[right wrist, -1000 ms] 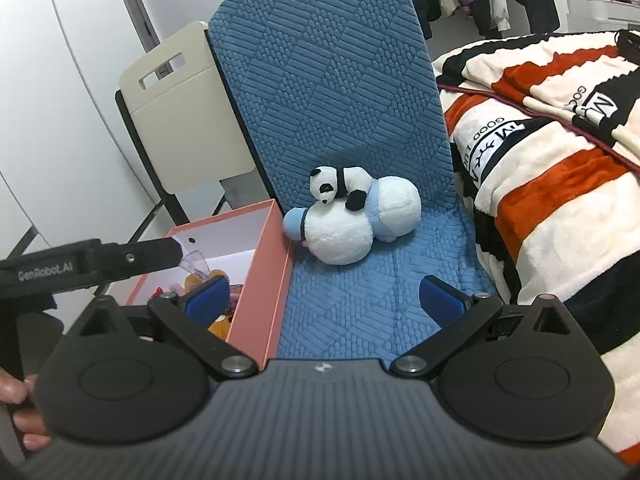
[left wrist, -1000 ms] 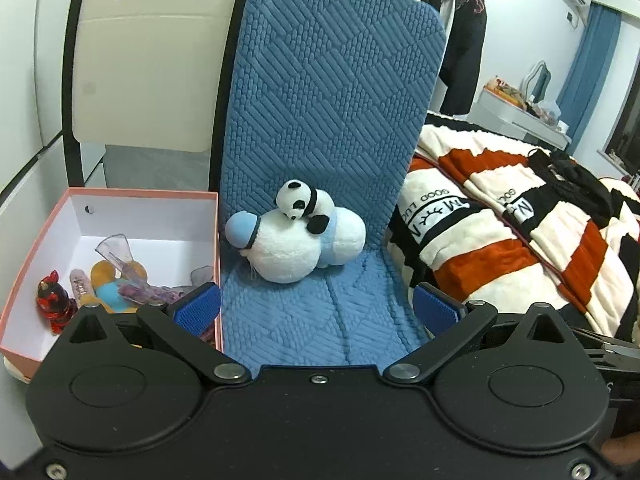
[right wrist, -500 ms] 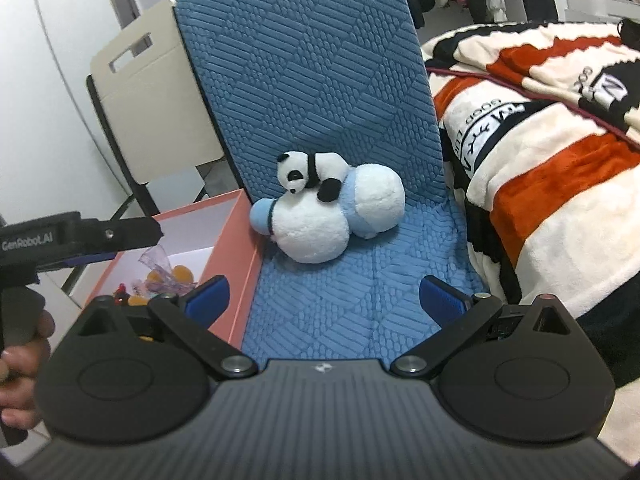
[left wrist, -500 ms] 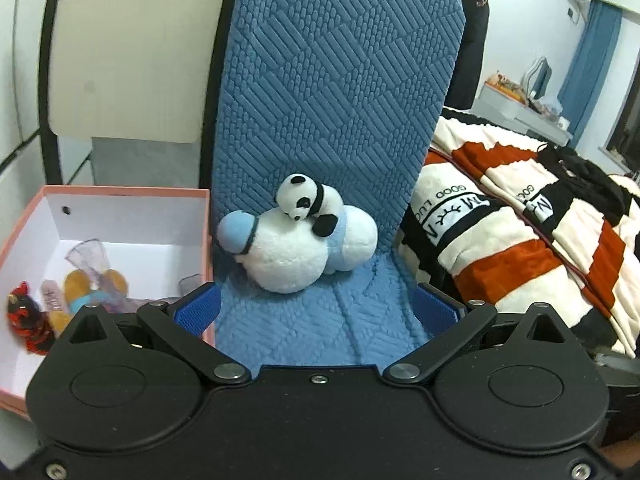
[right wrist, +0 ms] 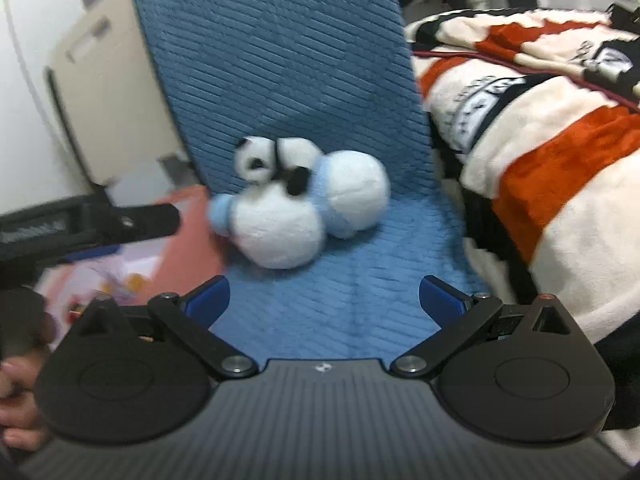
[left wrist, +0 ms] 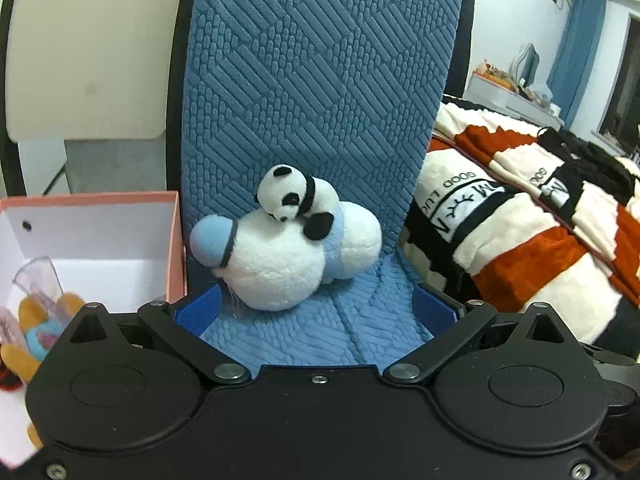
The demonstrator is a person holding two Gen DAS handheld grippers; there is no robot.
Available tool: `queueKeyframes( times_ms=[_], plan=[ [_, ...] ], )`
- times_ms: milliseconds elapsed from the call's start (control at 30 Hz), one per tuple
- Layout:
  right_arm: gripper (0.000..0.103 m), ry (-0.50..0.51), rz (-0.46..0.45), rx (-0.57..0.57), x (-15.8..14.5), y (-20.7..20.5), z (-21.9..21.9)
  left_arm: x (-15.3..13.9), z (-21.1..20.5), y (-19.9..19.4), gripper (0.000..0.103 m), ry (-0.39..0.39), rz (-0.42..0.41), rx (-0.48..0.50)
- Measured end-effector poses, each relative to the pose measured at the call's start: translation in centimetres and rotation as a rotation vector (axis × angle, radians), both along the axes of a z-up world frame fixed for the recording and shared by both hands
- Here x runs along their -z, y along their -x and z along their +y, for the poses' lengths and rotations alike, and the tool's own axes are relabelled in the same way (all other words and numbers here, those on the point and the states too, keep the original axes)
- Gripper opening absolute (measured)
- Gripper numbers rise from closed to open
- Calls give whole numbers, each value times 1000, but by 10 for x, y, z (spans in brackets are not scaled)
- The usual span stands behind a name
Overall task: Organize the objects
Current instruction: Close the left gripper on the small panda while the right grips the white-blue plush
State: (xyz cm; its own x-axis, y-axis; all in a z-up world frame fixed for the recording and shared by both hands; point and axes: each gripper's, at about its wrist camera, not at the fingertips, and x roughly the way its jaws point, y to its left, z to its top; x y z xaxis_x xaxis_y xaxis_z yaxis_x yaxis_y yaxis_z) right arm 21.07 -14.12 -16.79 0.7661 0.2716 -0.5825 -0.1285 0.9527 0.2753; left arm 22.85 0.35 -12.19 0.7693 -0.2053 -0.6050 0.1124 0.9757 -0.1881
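Observation:
A white and pale-blue plush toy [left wrist: 280, 260] lies on the blue quilted chair seat [left wrist: 360, 320], with a small panda plush [left wrist: 294, 198] resting on top of it. My left gripper [left wrist: 316, 310] is open, its blue pads close to either side of the white plush, nothing between them. The right wrist view is blurred: the same plush [right wrist: 288, 220] and panda [right wrist: 272, 160] sit ahead of my open right gripper [right wrist: 324, 300], which holds nothing. The left gripper's body [right wrist: 88, 224] shows at the left there.
A pink box with a white inside [left wrist: 100, 232] stands left of the chair and holds several small toys [left wrist: 36, 320]. A striped orange, white and black blanket [left wrist: 520, 232] covers the bed on the right. A beige folding chair [left wrist: 88, 52] stands behind the box.
Both grippers have moved forward towards the plush pair, which now looks larger and nearer. The left gripper's pads now flank the white plush. Both stay open.

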Motion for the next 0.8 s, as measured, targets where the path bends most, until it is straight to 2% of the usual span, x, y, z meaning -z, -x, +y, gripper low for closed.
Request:
queueKeyframes(
  times_ms=[233,367,500,633,800],
  plan=[
    [103,-129,-1,39,17,-20,-8,1,1,-31,101,-18,-31,-7],
    [103,-250,57,51,29,-38,-15,6,-6,-49,101,-43,-17,9],
    [103,-307,86,57,38,-50,-14,11,-9,-62,100,-54,-3,24],
    [102,-353,117,68,46,-62,-11,14,-12,-76,95,-88,3,15],
    [100,-461,136,78,53,-79,-14,19,-9,-99,88,-59,26,6]
  ],
)
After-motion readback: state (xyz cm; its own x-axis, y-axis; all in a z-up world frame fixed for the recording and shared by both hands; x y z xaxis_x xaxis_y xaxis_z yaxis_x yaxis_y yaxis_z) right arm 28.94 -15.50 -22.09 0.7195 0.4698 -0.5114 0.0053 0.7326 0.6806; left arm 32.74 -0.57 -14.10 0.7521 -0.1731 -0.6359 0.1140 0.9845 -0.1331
